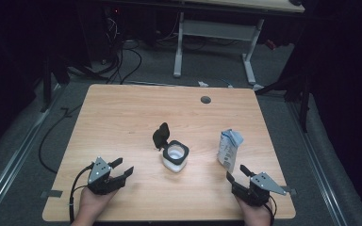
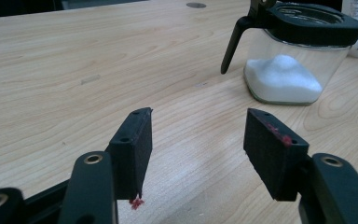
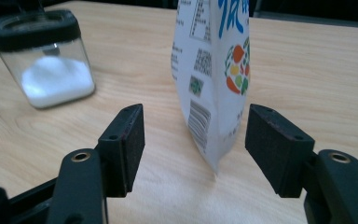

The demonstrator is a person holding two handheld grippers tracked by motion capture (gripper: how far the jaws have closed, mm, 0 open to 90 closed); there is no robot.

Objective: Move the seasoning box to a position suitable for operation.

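A clear glass jar (image 1: 175,156) with a black rim and a flipped-up black lid (image 1: 160,135) stands mid-table, white powder inside it. In the left gripper view the jar (image 2: 303,60) sits ahead to the right. A white printed pouch (image 1: 228,149) stands upright right of the jar. My left gripper (image 1: 121,168) rests open near the table's front left, nothing between its pads. My right gripper (image 1: 236,173) is open at the front right, just short of the pouch (image 3: 213,70), which stands ahead of the gap between its pads; the jar (image 3: 44,58) is at the left.
The wooden table (image 1: 122,113) has a round cable hole (image 1: 205,100) near its far edge. Beyond it stand a white-legged desk (image 1: 217,33) and cables (image 1: 122,61) on the grey floor. The surroundings are dark.
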